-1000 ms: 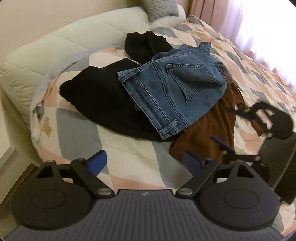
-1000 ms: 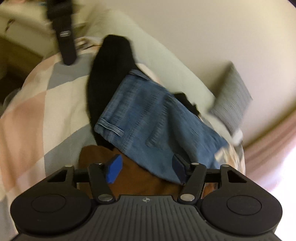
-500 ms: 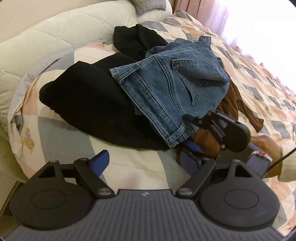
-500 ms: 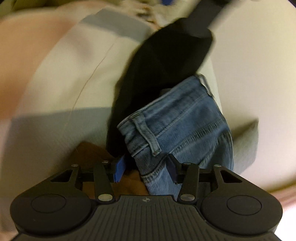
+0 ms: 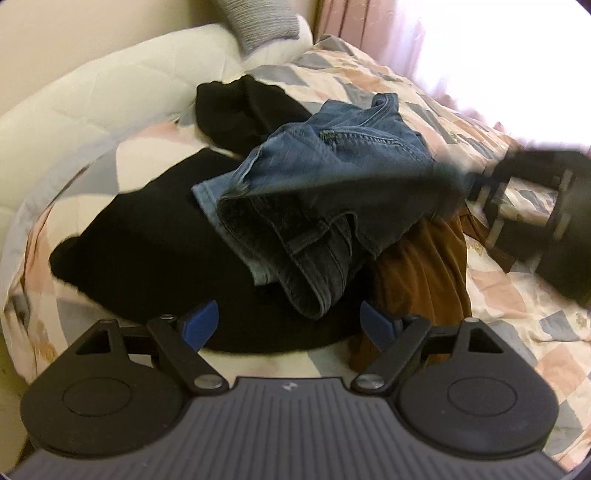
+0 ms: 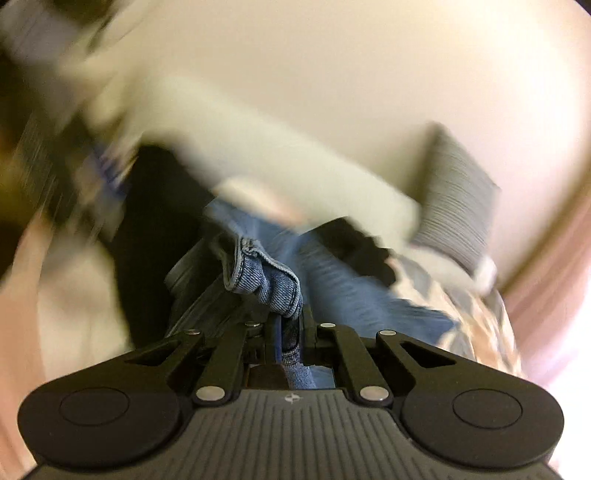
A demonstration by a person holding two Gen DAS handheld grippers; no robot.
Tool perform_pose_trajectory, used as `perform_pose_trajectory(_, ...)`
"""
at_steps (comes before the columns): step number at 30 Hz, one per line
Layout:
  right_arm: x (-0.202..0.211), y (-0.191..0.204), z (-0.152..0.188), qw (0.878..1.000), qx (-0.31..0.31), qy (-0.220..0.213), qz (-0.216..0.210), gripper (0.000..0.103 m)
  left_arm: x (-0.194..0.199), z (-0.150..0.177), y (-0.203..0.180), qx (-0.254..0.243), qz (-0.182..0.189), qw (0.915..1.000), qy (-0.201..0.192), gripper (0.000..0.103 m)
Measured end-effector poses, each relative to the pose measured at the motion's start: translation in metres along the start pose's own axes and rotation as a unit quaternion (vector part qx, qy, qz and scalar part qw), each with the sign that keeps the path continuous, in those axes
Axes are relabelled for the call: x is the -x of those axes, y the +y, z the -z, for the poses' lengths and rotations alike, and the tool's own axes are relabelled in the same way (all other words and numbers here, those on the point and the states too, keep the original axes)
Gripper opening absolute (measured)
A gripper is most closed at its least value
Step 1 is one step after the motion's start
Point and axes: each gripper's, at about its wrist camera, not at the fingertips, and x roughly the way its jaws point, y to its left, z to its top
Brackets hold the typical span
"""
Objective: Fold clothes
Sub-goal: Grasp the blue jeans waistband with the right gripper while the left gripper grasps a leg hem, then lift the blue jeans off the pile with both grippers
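Pinching the jeans (image 6: 280, 291) hem, right claw (image 6: 290, 332) lifts it off the bed (image 5: 498, 288).

We are seeing a patchwork quilt (image 5: 498, 295), a grey ribbed cushion (image 6: 458, 199), a cream padded headboard (image 5: 122, 85) and pink curtains (image 5: 354, 22).

Bed with a patchwork quilt (image 5: 509, 284) in pink, grey and cream. Lying directly on the quilt: a black garment (image 5: 155, 236) at left and a brown garment (image 5: 424, 273) at right. A grey pillow (image 5: 258, 22) rests at the head.
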Motion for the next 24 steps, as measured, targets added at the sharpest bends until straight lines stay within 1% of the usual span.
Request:
perform_pose_trajectory(2, 0.006, -0.031, -0.017, 0.998, -0.058, -0.004, 0.013, 0.006, -0.006, -0.006, -0.003, -0.003, 0.002, 1.0, -0.003, 0.082)
perform_pose_trajectory(4, 0.008, -0.06, -0.029, 0.994, -0.106, -0.004, 0.026, 0.007, -0.014, -0.013, -0.007, -0.001, 0.006, 0.9999, -0.008, 0.082)
perform_pose_trajectory(6, 0.008, -0.081, -0.036, 0.989, -0.145, -0.002, 0.035, 0.007, -0.021, -0.019, -0.011, 0.002, 0.011, 0.9999, -0.012, 0.082)
perform_pose_trajectory(8, 0.01, -0.096, -0.035, 0.984, -0.172, -0.001, 0.038, 0.007, -0.032, -0.021, -0.016, 0.006, 0.013, 0.9998, -0.01, 0.084)
perform_pose_trajectory(13, 0.018, -0.109, -0.031, 0.981, -0.188, 0.0, 0.052, 0.007, -0.061, -0.012, -0.021, 0.034, 0.022, 0.9991, 0.014, 0.084)
perform_pose_trajectory(17, 0.007, -0.116, -0.031, 0.979, -0.195, 0.002, 0.055, 0.008, -0.078, -0.007, -0.022, 0.06, 0.026, 0.9977, 0.017, 0.084)
perform_pose_trajectory(19, 0.002, -0.122, -0.031, 0.978, -0.2, 0.004, 0.054, 0.008, -0.085, -0.006, -0.016, 0.087, 0.027, 0.9957, 0.013, 0.083)
perform_pose_trajectory(21, -0.004, -0.127, -0.03, 0.978, -0.203, 0.006, 0.056, 0.008, -0.091, -0.005, -0.008, 0.125, 0.033, 0.9916, 0.008, 0.079)
perform_pose_trajectory(24, -0.008, -0.133, -0.028, 0.975, -0.213, 0.009, 0.062, 0.009, -0.097, -0.001, 0.001, 0.172, 0.056, 0.9834, 0.001, 0.062)
